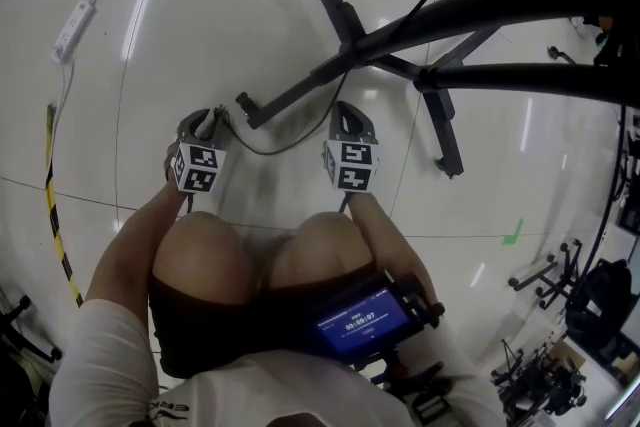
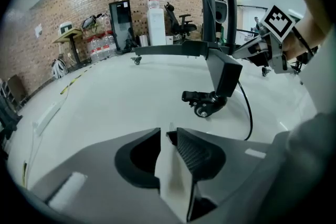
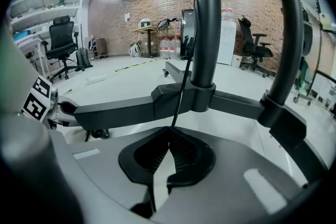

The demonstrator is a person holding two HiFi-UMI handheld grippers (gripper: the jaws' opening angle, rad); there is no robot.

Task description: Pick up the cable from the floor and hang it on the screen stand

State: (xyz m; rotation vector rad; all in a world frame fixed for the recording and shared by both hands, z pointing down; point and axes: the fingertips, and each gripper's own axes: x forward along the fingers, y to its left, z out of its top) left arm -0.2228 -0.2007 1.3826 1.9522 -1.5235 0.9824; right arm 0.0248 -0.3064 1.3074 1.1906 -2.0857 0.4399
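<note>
A thin black cable (image 1: 265,151) sags over the pale floor between my two grippers. My right gripper (image 1: 347,112) is shut on it. In the right gripper view the cable (image 3: 181,86) rises straight from the closed jaw tips (image 3: 169,131) along the black post of the screen stand (image 3: 205,34). My left gripper (image 1: 207,120) hovers low by a stand leg's end, its jaws (image 2: 169,134) a little apart with nothing between them. In the left gripper view the cable (image 2: 248,113) curves on the floor past the leg's caster (image 2: 207,105).
The stand's black legs (image 1: 400,35) spread across the floor ahead of my knees. A white power strip (image 1: 72,27) and yellow-black tape (image 1: 55,215) lie at the left. Tripods and gear (image 1: 560,355) crowd the lower right. A brick wall with a water dispenser (image 2: 156,23) stands far off.
</note>
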